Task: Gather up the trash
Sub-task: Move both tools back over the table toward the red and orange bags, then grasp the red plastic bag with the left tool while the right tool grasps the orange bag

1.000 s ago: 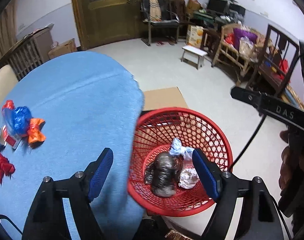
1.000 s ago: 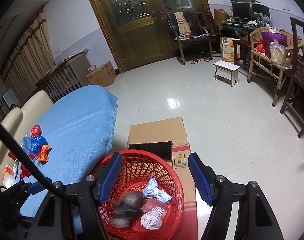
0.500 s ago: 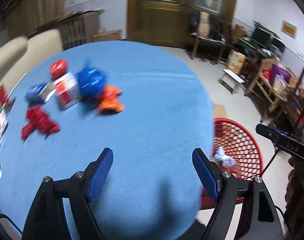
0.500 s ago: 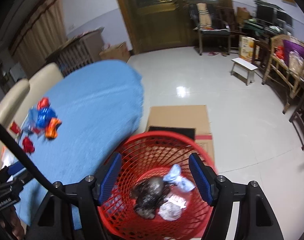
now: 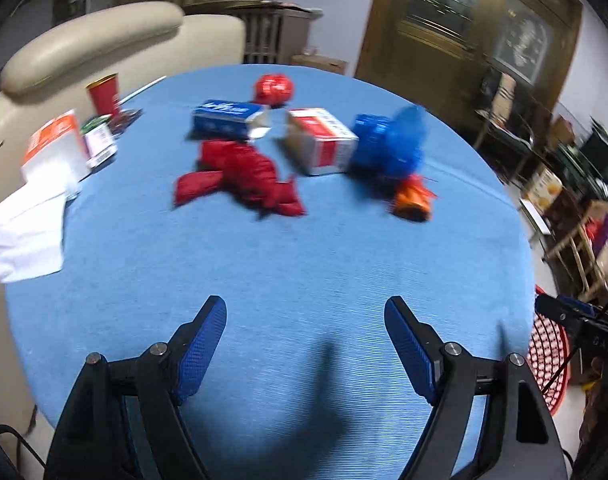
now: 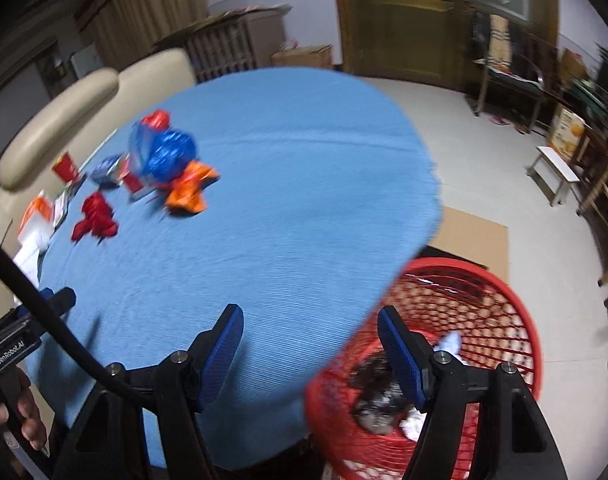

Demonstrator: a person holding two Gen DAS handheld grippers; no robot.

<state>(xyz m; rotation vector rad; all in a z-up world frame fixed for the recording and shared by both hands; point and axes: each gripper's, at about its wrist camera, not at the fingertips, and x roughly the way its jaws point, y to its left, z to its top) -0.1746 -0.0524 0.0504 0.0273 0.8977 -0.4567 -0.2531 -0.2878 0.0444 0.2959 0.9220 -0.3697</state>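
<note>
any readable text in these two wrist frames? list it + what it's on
"GenRobot.AI": left gripper body, seen in the right wrist view.
"DAS", faint: right gripper body, seen in the left wrist view.
Blue box, red-and-white box, orange-and-white pack: print too blurred to read.

The table wears a matt blue cloth with a fine ribbed weave. The red wrapper, blue wrapper and orange wrapper look like crinkly glossy foil, though blur softens them. The red basket is shiny plastic mesh. Both boxes are smooth printed card, and the tissues soft white paper
</note>
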